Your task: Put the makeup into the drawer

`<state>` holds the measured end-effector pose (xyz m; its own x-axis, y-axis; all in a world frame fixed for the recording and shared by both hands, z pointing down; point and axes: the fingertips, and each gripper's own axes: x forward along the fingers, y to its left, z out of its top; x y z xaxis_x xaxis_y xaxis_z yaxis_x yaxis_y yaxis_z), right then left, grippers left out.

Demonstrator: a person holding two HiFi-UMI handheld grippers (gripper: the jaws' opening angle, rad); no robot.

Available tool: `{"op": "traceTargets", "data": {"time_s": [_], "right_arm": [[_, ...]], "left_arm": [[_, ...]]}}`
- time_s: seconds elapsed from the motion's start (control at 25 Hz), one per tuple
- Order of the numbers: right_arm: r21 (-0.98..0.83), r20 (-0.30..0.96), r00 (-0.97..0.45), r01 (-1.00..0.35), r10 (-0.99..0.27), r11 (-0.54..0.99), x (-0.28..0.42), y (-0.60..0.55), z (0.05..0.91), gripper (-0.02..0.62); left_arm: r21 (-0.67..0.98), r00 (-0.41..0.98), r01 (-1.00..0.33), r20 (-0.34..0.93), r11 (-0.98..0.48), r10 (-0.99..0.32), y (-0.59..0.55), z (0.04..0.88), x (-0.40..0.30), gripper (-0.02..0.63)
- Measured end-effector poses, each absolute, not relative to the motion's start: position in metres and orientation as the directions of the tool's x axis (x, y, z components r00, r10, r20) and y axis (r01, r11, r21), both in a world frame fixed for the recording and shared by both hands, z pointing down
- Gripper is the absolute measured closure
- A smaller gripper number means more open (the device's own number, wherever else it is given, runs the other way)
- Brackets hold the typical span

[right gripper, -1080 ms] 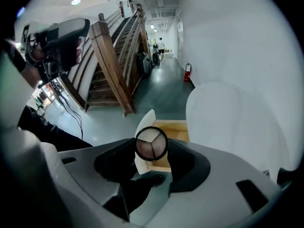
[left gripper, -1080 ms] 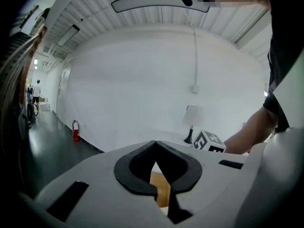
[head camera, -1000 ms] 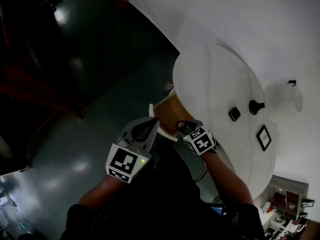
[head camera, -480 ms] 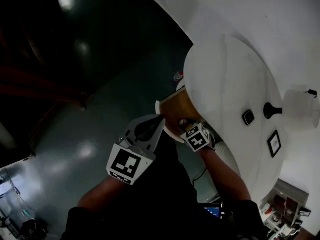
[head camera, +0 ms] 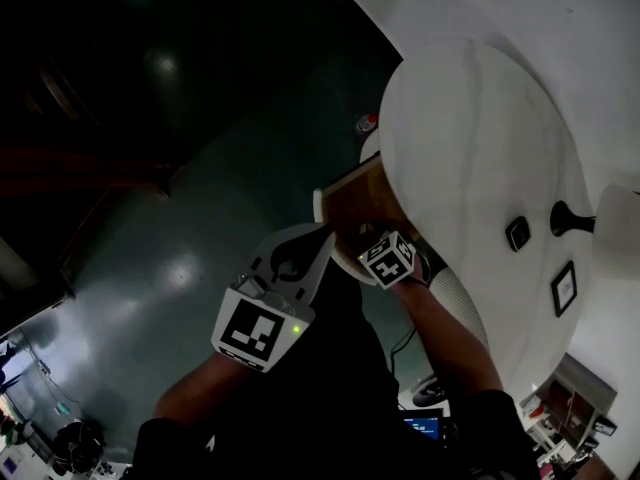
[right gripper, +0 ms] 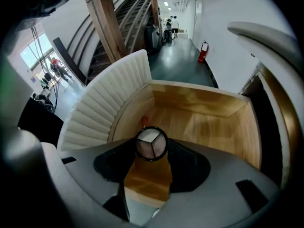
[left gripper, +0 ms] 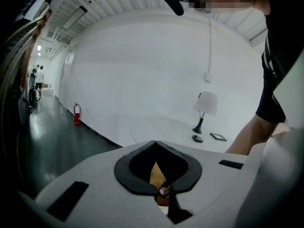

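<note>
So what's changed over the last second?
The right gripper has come down with the compact over the open drawer. The left gripper, a small item pinched at its tips, sank slightly beside it. Nothing was grasped or released, and the drawer stays open.

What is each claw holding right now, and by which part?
Right claw grips a round makeup compact by its opposite edges, over the open drawer. Left claw: tips nearly together; a hold cannot be told.
</note>
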<state>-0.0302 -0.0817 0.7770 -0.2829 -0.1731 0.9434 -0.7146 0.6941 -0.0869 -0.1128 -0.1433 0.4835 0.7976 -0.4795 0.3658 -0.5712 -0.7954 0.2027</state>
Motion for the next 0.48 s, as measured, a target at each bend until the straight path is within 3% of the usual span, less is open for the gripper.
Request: {"op": "traceTargets", "data": {"time_s": [0.48], "right_arm": [[-0.119, 0.966, -0.247, -0.670, -0.069, 0.733, -0.037, -0.083, 0.830, 0.380]], "left_arm": [[0.247, 0.784, -0.585, 0.418, -0.772, -0.460, -0.142, 0.522, -0.109, 0.595]]}}
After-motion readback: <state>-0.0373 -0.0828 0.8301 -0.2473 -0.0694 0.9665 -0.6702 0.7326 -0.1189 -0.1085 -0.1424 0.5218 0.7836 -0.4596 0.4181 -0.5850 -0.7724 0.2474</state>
